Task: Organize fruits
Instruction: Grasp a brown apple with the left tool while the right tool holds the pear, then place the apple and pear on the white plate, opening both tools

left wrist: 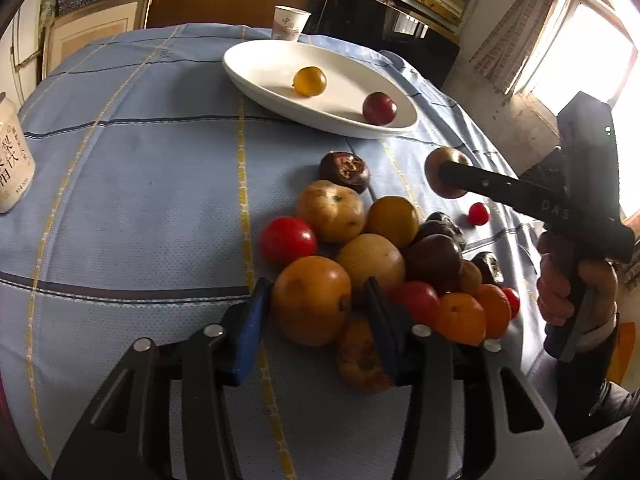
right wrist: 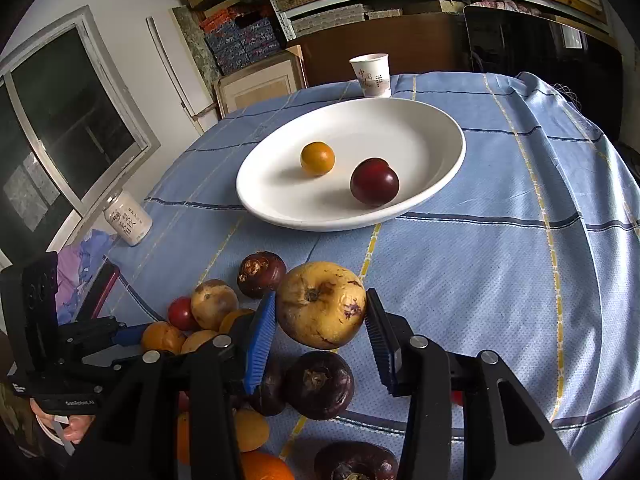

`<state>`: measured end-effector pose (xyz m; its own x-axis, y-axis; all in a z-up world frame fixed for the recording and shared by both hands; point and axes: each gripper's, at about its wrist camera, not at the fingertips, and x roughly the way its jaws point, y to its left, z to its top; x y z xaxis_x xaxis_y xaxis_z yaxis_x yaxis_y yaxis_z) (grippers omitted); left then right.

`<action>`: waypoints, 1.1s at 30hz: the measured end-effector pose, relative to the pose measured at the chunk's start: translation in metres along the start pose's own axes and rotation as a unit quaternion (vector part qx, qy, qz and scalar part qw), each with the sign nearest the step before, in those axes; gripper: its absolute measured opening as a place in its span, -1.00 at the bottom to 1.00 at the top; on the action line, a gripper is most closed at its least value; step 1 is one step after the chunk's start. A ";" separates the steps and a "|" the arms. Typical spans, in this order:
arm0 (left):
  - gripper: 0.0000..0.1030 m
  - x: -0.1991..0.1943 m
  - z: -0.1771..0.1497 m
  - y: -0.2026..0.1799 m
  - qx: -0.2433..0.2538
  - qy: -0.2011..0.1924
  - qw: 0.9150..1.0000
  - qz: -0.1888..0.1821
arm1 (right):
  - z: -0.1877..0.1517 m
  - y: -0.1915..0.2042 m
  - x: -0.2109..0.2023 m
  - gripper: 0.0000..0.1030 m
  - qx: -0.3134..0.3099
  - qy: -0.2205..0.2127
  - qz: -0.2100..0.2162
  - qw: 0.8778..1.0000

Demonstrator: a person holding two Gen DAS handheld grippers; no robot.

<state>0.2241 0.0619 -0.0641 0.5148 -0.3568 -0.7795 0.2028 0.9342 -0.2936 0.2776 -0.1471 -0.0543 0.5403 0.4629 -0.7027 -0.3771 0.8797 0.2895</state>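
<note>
Blemished round yellow fruit (right wrist: 321,305) clamped in right gripper (right wrist: 320,336) ribbed blue jaws, left gripper (left wrist: 312,312) jaws parted around smooth orange (left wrist: 311,300).

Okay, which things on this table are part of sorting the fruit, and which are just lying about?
Part of the job:
- white plate
- orange fruit and dark red fruit on it
- yellow fruit in the right gripper
- fruit pile
- left gripper

Lying about:
- paper cup
- white can

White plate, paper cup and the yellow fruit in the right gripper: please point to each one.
White plate (right wrist: 448,136), right wrist view, bare inner wall.
Paper cup (right wrist: 371,76), right wrist view, printed side.
Yellow fruit (right wrist: 322,306), right wrist view, front skin.
</note>
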 end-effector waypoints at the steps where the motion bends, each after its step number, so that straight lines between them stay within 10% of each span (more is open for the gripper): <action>1: -0.13 0.000 0.000 0.000 0.001 0.000 1.000 0.000 | 0.000 -0.001 0.000 -0.13 0.001 0.000 0.000 1.000; 11: -0.24 -0.003 0.000 0.006 -0.007 -0.002 1.000 -0.005 | 0.000 -0.001 0.000 -0.13 0.004 0.000 -0.002 1.000; 17: -0.24 -0.019 0.017 0.007 -0.023 -0.027 0.997 -0.071 | 0.004 -0.004 -0.006 -0.13 -0.002 -0.025 -0.001 1.000; 33: -0.24 0.048 0.179 -0.011 0.024 -0.063 0.995 0.075 | 0.083 0.004 0.045 -0.13 -0.020 -0.031 -0.010 0.999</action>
<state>0.3959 0.0336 0.0005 0.6423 -0.2150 -0.7357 0.1538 0.9765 -0.1511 0.3627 -0.1139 -0.0303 0.5937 0.4517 -0.6659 -0.3945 0.8847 0.2484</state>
